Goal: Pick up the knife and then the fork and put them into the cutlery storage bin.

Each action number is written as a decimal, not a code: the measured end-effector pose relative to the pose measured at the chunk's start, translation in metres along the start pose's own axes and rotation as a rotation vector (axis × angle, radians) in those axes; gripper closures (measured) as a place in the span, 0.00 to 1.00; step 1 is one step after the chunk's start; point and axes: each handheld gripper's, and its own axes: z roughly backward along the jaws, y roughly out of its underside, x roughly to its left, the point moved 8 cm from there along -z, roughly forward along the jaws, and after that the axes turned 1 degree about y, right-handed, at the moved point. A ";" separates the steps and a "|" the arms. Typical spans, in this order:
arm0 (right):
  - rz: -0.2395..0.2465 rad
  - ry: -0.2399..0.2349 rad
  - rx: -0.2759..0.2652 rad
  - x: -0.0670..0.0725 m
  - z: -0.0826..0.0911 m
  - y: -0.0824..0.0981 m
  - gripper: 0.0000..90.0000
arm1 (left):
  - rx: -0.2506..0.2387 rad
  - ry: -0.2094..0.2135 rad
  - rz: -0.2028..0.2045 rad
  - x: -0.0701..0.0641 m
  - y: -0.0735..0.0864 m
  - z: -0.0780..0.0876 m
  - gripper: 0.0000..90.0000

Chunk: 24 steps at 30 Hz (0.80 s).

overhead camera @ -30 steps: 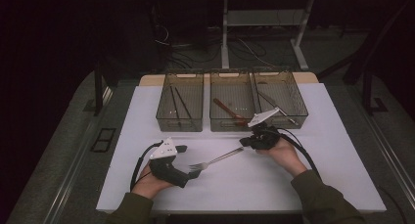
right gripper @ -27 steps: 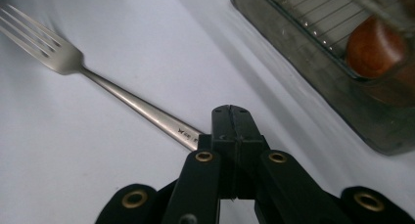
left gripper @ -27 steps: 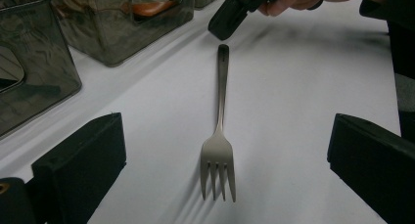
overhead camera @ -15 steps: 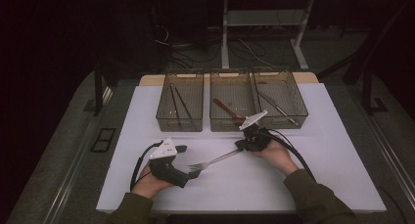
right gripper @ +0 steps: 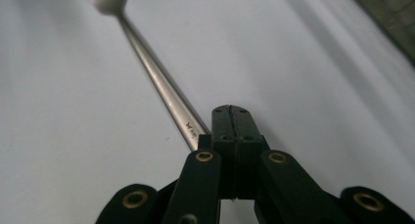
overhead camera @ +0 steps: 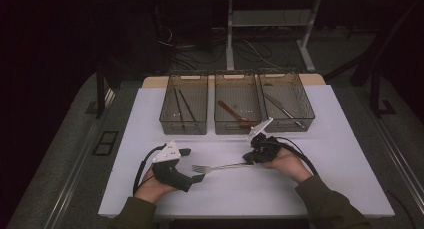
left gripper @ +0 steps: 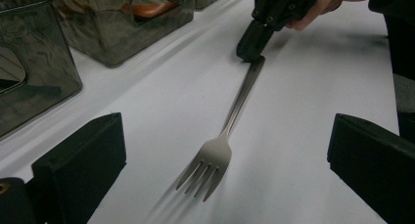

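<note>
A metal fork [overhead camera: 220,167] lies across the white table [overhead camera: 150,119] between my two hands, tines to the left. My right gripper [overhead camera: 248,159] is shut on the end of its handle. In the right gripper view, the closed jaws [right gripper: 231,119] pinch the handle end, and the fork [right gripper: 156,82] runs away up and to the left. My left gripper [overhead camera: 192,165] rests on the table, open. In the left gripper view, the fork [left gripper: 230,131] points its tines into the wide gap between the open jaws [left gripper: 226,117], touching neither. The right gripper [left gripper: 252,50] shows beyond it.
Three smoky clear bins stand in a row at the back. The left bin [overhead camera: 183,126] holds black chopsticks [overhead camera: 182,105], the middle bin [overhead camera: 238,128] a reddish-brown spoon [overhead camera: 232,113], and the right bin [overhead camera: 300,125] a metal utensil [overhead camera: 282,109]. The table's front edge runs just below my hands.
My right hand has shifted slightly left and nearer, with the fork's handle still in its gripper. The tines stay about where they were. The left hand has not moved.
</note>
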 end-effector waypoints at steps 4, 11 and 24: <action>0.021 -0.036 0.028 0.010 0.002 0.005 0.99 | 0.000 0.001 0.000 0.000 0.000 0.000 0.00; 0.061 -0.069 0.063 0.022 0.004 0.005 0.98 | -0.002 0.002 0.001 0.000 0.000 -0.001 0.00; 0.246 -0.074 0.214 0.043 0.003 -0.029 0.80 | 0.005 0.004 0.001 0.000 0.001 -0.001 0.00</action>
